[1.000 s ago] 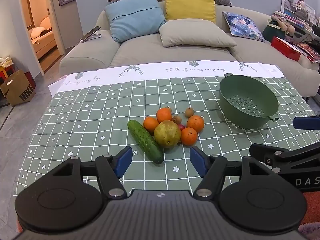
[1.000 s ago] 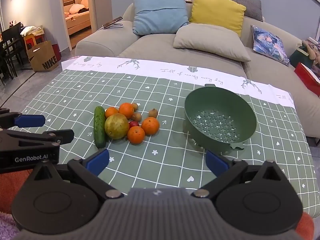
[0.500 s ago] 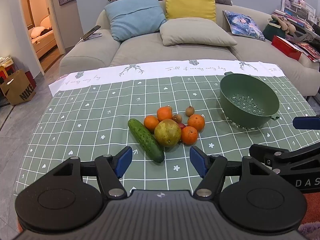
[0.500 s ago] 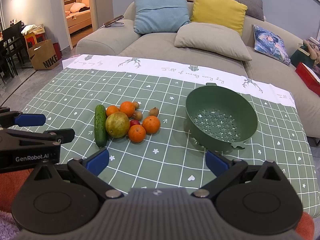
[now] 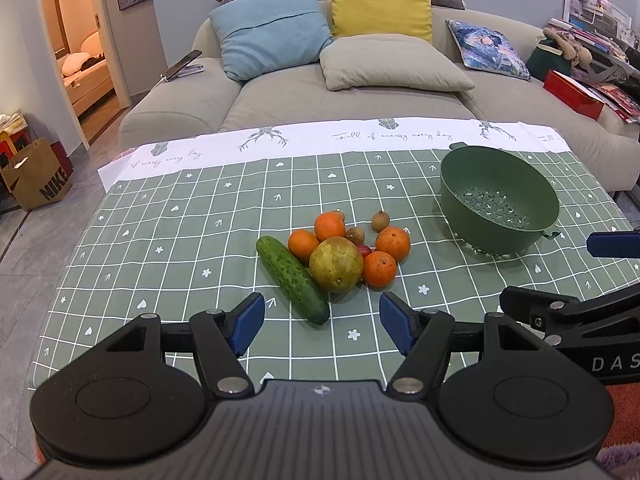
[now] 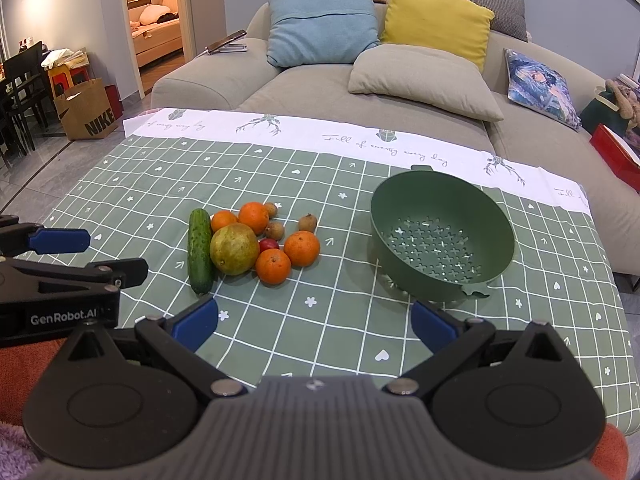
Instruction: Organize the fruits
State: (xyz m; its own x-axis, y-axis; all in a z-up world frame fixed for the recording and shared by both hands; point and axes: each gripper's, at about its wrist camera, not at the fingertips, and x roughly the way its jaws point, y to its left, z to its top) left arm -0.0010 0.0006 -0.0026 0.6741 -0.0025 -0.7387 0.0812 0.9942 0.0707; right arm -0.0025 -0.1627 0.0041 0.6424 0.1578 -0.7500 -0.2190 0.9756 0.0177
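Ahead of your left gripper [image 5: 321, 322] and right gripper [image 6: 314, 326], both spread wide and empty: fruit pile [image 5: 344, 252], bowl [image 6: 442, 236] to its right.

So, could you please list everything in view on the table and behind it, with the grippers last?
tablecloth: one, green checked, covers the table
oranges: four, orange, mid-table pile
large round fruit: one, yellow-green, front of the pile
cucumber: one, dark green, left of the pile
small brown fruits: three, in the pile
small red fruit: one, mid-pile
colander: one, green, empty, right
sofa: one, beige, behind
left gripper: open, empty
right gripper: open, empty
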